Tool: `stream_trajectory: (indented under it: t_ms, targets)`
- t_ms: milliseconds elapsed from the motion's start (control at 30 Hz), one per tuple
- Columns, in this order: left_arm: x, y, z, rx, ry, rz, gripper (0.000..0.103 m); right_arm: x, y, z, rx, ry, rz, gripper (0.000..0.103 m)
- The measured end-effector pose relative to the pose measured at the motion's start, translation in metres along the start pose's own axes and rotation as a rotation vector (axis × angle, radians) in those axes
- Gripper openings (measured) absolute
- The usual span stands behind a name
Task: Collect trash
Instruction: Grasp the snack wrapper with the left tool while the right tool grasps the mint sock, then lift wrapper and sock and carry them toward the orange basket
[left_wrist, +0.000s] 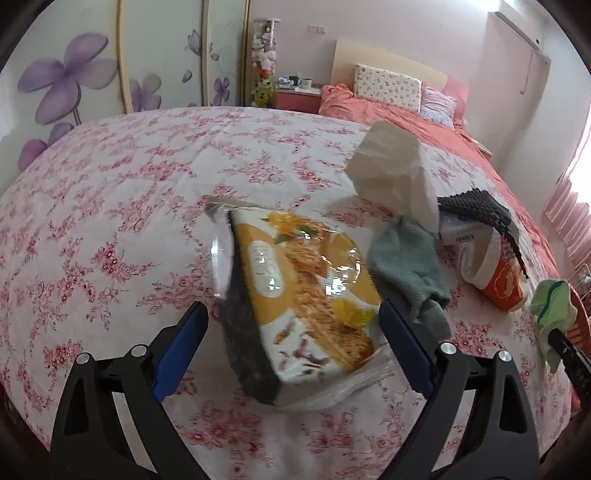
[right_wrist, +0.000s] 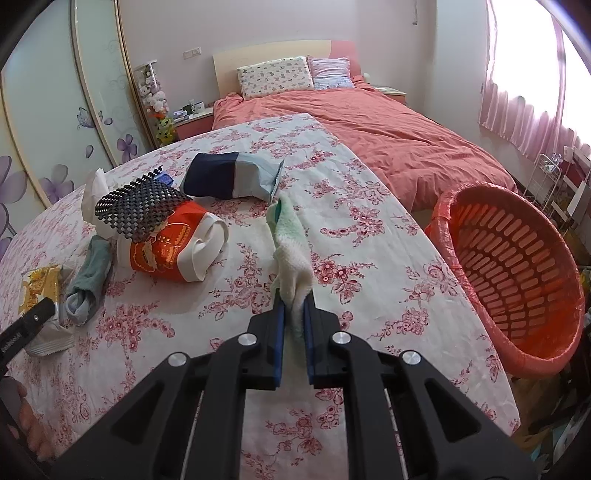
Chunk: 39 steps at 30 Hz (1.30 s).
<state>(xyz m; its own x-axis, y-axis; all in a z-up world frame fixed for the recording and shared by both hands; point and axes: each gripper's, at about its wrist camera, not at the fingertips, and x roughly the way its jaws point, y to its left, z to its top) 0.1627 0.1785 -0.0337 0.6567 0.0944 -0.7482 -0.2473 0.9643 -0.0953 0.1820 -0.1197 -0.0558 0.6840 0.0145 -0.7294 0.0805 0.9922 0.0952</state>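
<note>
A yellow snack wrapper lies on the floral tablecloth, between the spread fingers of my open left gripper; it also shows at the left in the right wrist view. My right gripper is shut on a pale green and white cloth and holds it above the table. An orange paper cup lies on its side under a black mesh mat. A white tissue sticks up from a tissue pack. A blue and grey bag lies further back.
A grey-green sock lies right of the wrapper. An orange laundry basket lined with a red bag stands off the table's right edge. A bed with a coral cover is behind the table. Wardrobe doors stand at the left.
</note>
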Motion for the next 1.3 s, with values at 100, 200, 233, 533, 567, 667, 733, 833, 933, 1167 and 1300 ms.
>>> stream_trajectory:
  t_ms: [100,200,233,533,567,667,733,833,933,1167,1300]
  targets:
    - [0.006,-0.002,0.002,0.009,0.024,0.027,0.096,0.001,0.002,0.000,-0.006,0.005,0.002,0.010]
    - [0.008,-0.007,0.003,-0.002,0.048,0.012,0.096,0.002,0.004,-0.002,-0.012,0.010,-0.001,0.010]
    - [0.007,-0.009,0.004,-0.003,0.045,0.012,0.096,0.002,0.004,-0.002,-0.014,0.011,-0.002,0.010]
    - [0.018,-0.014,0.003,-0.005,0.075,0.073,0.096,0.002,0.004,-0.002,-0.014,0.013,0.000,0.010]
    - [0.018,-0.012,0.003,-0.013,0.076,0.071,0.096,0.002,0.004,-0.002,-0.014,0.013,0.001,0.010]
    - [0.017,-0.005,0.001,-0.025,0.064,0.041,0.086,0.002,0.004,-0.002,-0.014,0.012,0.001,0.010]
    - [0.015,-0.003,0.001,-0.022,0.051,0.016,0.074,0.002,0.003,-0.003,-0.012,0.010,0.005,0.010]
    - [0.010,0.003,0.003,-0.036,0.029,-0.030,0.066,0.000,0.002,-0.004,-0.010,0.007,0.008,0.010]
    - [0.004,0.002,0.003,-0.033,0.009,-0.053,0.062,-0.004,-0.001,-0.005,-0.006,-0.002,0.011,0.010]
    - [-0.007,-0.008,0.004,0.001,-0.023,-0.089,0.049,-0.017,-0.010,-0.003,0.008,-0.032,0.015,0.010]
    - [-0.014,-0.014,0.005,0.020,-0.044,-0.111,0.046,-0.023,-0.015,-0.003,0.016,-0.043,0.014,0.010]
